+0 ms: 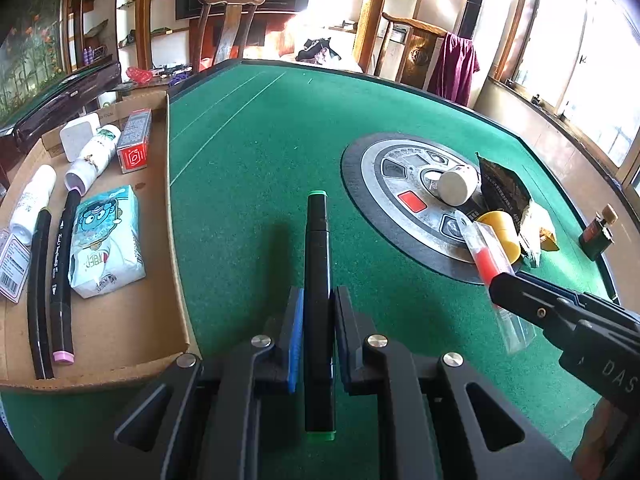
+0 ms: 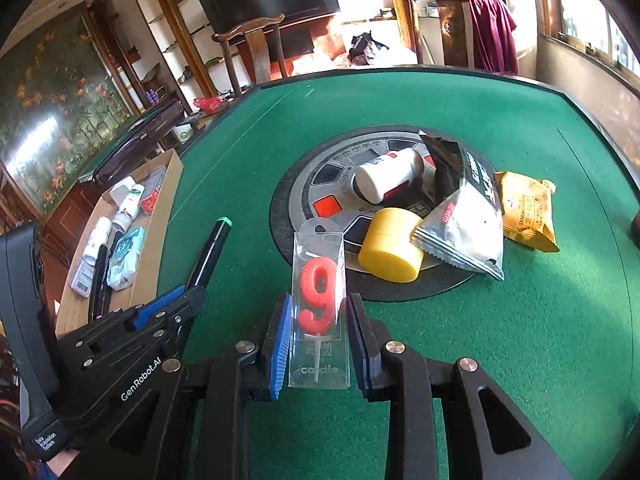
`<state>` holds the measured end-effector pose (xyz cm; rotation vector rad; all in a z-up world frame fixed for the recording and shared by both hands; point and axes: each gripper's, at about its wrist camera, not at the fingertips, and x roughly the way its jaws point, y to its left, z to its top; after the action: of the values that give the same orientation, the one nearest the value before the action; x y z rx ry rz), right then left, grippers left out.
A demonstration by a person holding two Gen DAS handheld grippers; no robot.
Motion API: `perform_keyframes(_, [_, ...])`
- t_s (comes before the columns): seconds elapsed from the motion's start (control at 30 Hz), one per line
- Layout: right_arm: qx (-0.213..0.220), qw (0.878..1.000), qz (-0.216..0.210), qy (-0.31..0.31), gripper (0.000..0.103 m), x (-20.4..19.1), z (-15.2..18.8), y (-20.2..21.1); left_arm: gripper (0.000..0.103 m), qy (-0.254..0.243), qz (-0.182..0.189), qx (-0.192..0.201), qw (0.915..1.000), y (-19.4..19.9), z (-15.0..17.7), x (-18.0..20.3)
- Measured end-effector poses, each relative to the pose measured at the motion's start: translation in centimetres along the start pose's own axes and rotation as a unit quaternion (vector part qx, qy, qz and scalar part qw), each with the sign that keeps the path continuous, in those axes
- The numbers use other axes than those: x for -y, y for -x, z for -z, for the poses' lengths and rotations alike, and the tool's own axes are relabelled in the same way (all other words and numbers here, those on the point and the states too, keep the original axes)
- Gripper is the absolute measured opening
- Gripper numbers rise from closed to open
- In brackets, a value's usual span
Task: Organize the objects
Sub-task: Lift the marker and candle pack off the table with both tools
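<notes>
My left gripper (image 1: 316,308) is shut on a black marker with green ends (image 1: 318,264), held above the green felt and pointing away from me. The same marker (image 2: 208,252) and left gripper (image 2: 188,294) show at the left of the right wrist view. My right gripper (image 2: 318,320) is shut on a clear pack holding a red "9" candle (image 2: 318,300); that pack (image 1: 486,256) also appears at the right of the left wrist view, with the right gripper (image 1: 500,284) closed on it. A cardboard tray (image 1: 120,336) on the left holds sorted items.
The tray holds two markers (image 1: 60,280), a tissue pack (image 1: 106,244), tubes, a red box (image 1: 136,140). On the table's round metal centre plate (image 2: 320,184) lie a white bottle (image 2: 390,180), a yellow tub (image 2: 392,250), snack packets (image 2: 468,216). A small dark bottle (image 1: 598,234) stands far right.
</notes>
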<state>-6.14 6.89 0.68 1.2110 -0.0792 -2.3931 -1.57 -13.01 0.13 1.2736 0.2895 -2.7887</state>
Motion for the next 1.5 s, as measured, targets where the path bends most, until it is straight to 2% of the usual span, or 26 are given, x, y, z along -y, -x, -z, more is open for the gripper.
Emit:
perform_keyframes(0.5, [-0.013,1.000,-0.004,-0.007,0.029,0.5,0.3,-0.7,0.014,-0.022,-0.010,0.025,0.9994,1.0,0.1,0.8])
perform_keyframes(0.87, [-0.003,1.000,0.000,-0.006,0.029,0.6,0.1,-0.2,0.014,-0.038,-0.018,0.060,0.9973,2.4,0.1,1.5])
perform_keyframes(1.5, [0.006,1.000,0.001,-0.009,0.029,0.7,0.0,0.1,0.014,-0.047,-0.022,0.079,0.9955,3.2,0.2,2.0])
